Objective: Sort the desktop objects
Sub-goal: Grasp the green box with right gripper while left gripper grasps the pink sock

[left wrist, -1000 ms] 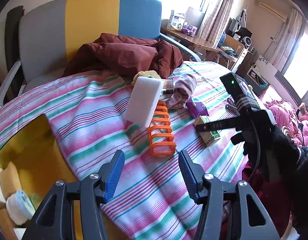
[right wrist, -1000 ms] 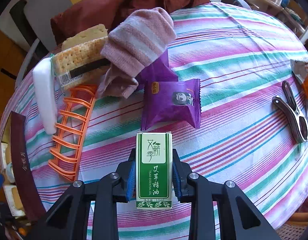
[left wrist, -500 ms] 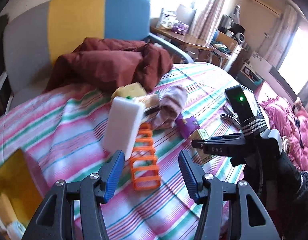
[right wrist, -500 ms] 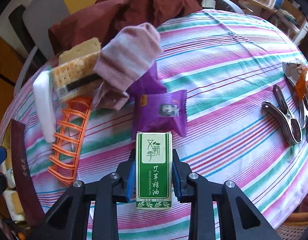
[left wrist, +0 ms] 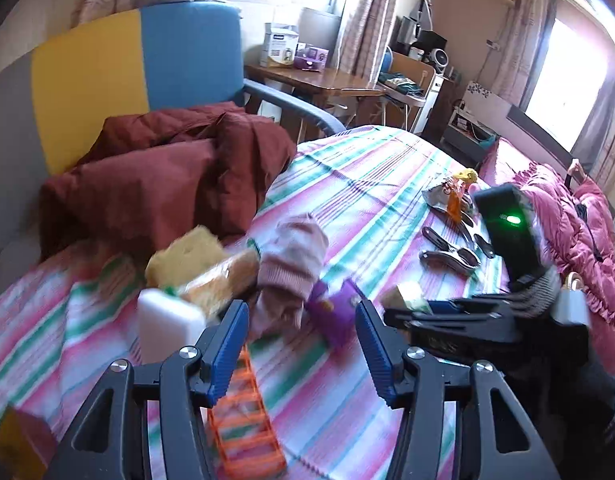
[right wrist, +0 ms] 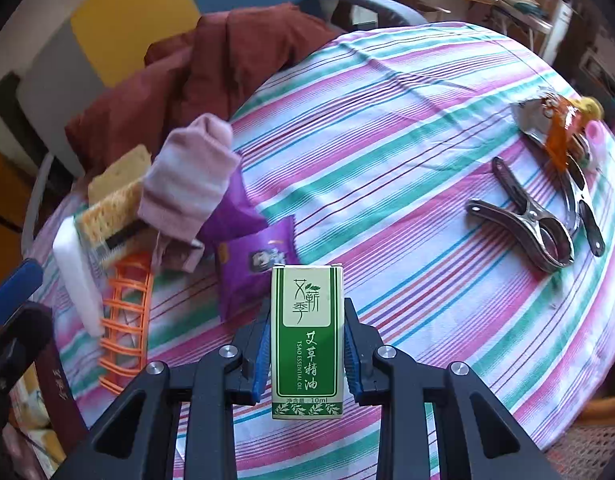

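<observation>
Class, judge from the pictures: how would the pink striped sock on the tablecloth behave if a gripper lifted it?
The pink striped sock looks knitted and slumps over the cracker pack, so it would probably droop. It seems light and unlikely to slip, roll or break.

Left gripper (left wrist: pixel 302 342): black angular plastic frame, silver screw heads at the pivots, jaws lined with ribbed blue pads. Right gripper (right wrist: pixel 305 346): same black frame, silver screws and blue ribbed pads; the left view shows a black box with a lit green lamp on it.
</observation>
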{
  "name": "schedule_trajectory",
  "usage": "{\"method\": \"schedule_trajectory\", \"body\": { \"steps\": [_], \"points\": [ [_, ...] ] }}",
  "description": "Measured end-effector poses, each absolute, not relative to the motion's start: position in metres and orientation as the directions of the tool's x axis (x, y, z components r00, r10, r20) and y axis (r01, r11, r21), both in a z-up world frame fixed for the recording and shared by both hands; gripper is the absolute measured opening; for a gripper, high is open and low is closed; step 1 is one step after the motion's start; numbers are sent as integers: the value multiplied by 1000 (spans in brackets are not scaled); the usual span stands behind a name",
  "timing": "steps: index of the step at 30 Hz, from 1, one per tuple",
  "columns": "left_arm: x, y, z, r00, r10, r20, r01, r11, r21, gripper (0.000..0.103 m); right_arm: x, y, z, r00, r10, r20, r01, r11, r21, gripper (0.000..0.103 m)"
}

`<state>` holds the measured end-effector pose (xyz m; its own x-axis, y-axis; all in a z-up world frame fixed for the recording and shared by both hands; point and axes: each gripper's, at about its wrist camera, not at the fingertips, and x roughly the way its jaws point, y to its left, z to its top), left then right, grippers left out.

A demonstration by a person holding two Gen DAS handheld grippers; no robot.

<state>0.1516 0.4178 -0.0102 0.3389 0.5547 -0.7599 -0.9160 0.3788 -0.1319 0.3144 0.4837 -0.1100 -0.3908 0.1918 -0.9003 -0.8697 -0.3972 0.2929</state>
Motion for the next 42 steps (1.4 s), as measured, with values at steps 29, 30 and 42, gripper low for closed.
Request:
{"method": "schedule_trajectory", "body": {
  "steps": [29,30,42],
  "points": [
    [195,501,-78,291,493,-820,-902,426,-64,34,317,503,-110,-392,233,-890,-903,-282,324,31],
    [194,498,-75,298,498,-815,-902,426,-70,33,316,505,-111,-390,233,-891,-904,-282,322,31],
    [163,442,-10,345,582,-737,-919,368,-140,33,310,493,-97,-415,281,-866,-894,-305,329,31]
  ]
}}
